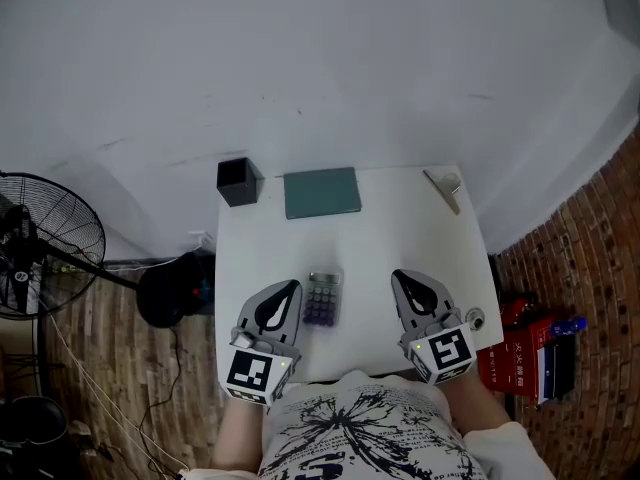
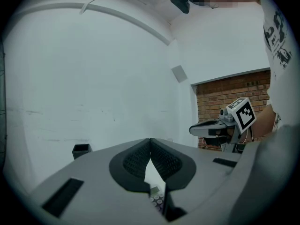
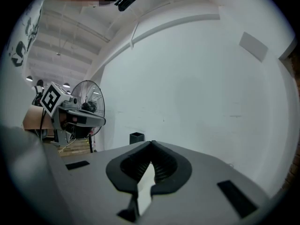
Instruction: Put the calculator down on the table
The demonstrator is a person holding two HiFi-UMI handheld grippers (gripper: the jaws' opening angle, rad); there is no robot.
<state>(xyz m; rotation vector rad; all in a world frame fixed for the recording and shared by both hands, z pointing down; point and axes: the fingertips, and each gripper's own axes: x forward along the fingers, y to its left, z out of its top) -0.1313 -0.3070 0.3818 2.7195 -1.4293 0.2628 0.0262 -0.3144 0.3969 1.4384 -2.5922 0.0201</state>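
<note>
A grey calculator [image 1: 322, 297] with purple keys lies flat on the white table [image 1: 400, 228], near its front edge. My left gripper [image 1: 284, 290] hovers just left of it, shut and empty. In the left gripper view the jaw tips meet [image 2: 150, 139], and a sliver of the calculator's keys [image 2: 157, 199] shows below the pads. My right gripper [image 1: 402, 278] hangs to the right of the calculator, apart from it. Its jaws also meet at the tip [image 3: 152, 143], with nothing between them.
A black square cup [image 1: 238, 181] stands at the table's far left corner, a dark green book [image 1: 321, 192] beside it. A small metal tool [image 1: 444, 186] lies at the far right. A standing fan [image 1: 45, 243] is on the floor at the left, red boxes [image 1: 528, 356] at the right.
</note>
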